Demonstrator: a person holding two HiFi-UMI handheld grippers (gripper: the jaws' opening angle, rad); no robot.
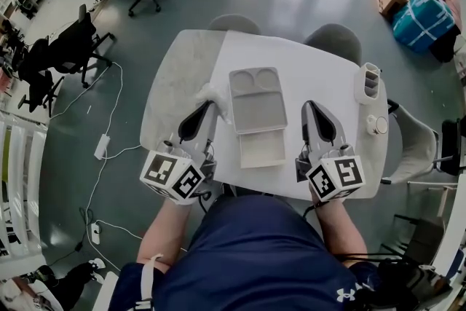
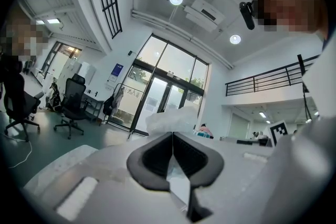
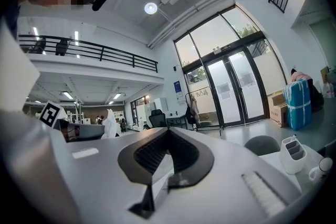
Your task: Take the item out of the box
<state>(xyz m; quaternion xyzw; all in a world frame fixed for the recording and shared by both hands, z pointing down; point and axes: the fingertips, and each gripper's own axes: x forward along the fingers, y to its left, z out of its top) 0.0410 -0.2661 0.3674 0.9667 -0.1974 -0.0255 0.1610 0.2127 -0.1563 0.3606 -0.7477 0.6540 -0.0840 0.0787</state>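
Left tongs [image 1: 210, 105] pinch white item [image 1: 212, 92] beside box [image 1: 256, 107].

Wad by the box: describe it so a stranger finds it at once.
On the white table, just left of the open box in the middle, the wad is held at the left gripper's tips. It alone is crumpled and soft-looking; its neighbours are rigid.

Gripper [image 2: 172, 135] — jaws tight on white wad [image 2: 174, 118]

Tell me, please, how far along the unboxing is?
Mostly done: the white crumpled item is outside the box, beside its left edge. The left gripper appears shut on it; the right gripper is shut, empty. Left: letting go.
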